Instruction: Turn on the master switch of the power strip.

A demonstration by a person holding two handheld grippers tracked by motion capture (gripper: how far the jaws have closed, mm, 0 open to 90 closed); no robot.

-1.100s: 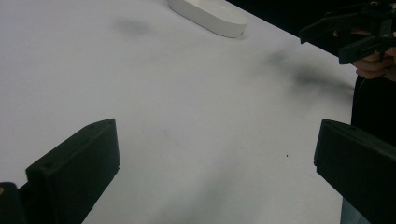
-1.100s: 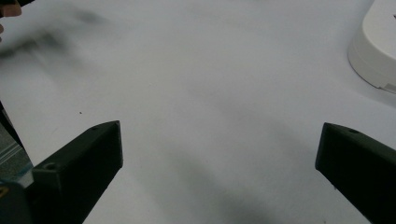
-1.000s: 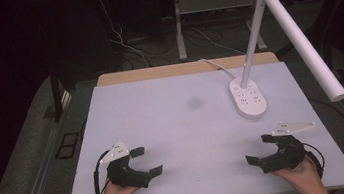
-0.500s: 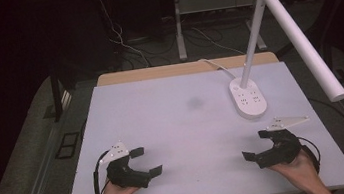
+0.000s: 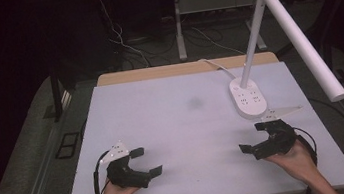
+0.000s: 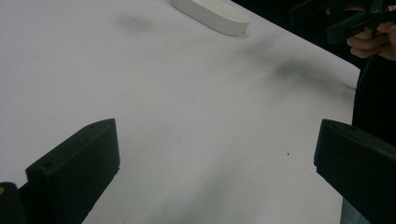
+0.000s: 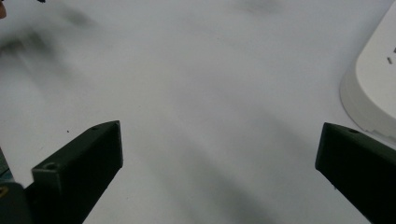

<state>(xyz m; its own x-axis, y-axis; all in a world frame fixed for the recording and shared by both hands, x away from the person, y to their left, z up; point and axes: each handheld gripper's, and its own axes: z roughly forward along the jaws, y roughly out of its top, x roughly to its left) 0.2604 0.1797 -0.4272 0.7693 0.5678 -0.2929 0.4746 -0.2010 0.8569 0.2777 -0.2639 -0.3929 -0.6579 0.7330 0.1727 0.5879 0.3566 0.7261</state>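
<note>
Grippers at rest near the table edge: left gripper and right gripper, jaws spread wide and empty, likely a ready pose. Beyond the right gripper stands a lamp; no task object appears.

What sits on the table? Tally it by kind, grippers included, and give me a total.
Lamp: 1, white, base at the far right of the table.
Grippers: 2, black, both open and holding nothing: left gripper, right gripper.
Total: 3
</note>
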